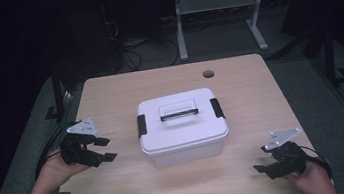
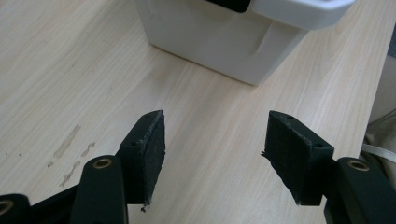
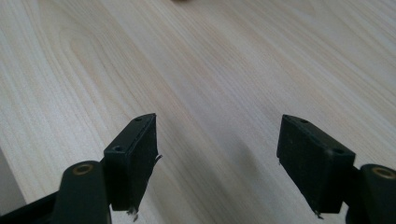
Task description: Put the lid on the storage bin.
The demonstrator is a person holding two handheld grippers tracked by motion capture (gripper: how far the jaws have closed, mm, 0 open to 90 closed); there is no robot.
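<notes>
A white plastic storage box [image 1: 182, 127] with a lid, a clear top handle and black side latches [image 1: 141, 125] sits mid-way across the pale wooden table [image 1: 109, 92], while the left gripper [image 1: 106, 149] waits near its left side and the right gripper [image 1: 262, 167] hangs further off near the front right corner, both with jaws spread wide and holding nothing. To open it cleanly, I judge each gripper should come in level at its own latch and lift both clips together so the box does not slide
</notes>
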